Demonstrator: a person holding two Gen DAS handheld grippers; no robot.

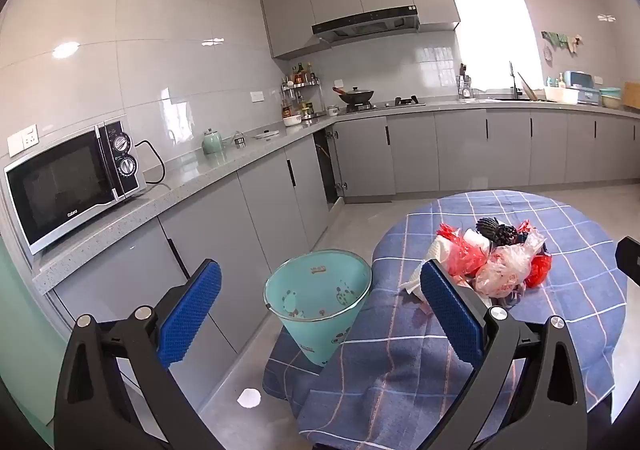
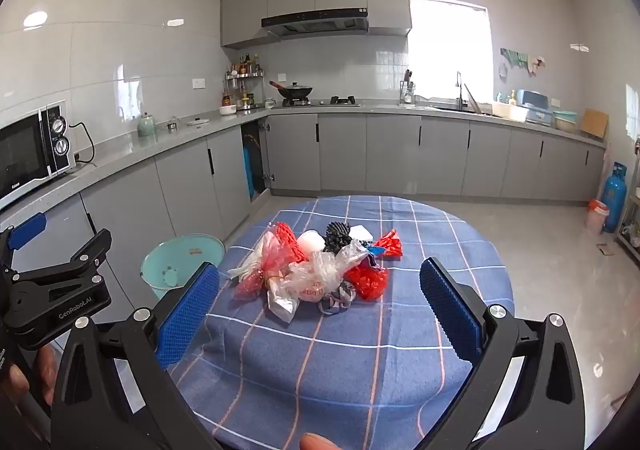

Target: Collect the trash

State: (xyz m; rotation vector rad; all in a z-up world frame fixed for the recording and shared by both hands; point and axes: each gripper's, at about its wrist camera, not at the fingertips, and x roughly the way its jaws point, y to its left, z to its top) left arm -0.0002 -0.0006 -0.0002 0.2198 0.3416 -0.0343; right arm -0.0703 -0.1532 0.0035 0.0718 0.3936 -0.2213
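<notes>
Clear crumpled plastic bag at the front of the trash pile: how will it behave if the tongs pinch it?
The clear plastic bag looks thin and crumpled, so probably floppy and very light. It may slip or stretch, and drag neighbouring red bags tangled against it.

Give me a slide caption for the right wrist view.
Open right gripper facing a trash pile on the checked tablecloth, teal bin alongside.

Grey L-shaped kitchen cabinets (image 2: 392, 153), glossy tiled walls (image 2: 120, 41), bright window (image 2: 450, 49).

place: home kitchen | signs: microwave (image 1: 74, 179), stove wok (image 1: 356, 94), sink tap (image 2: 460, 89), grey cabinets (image 2: 344, 153)
</notes>
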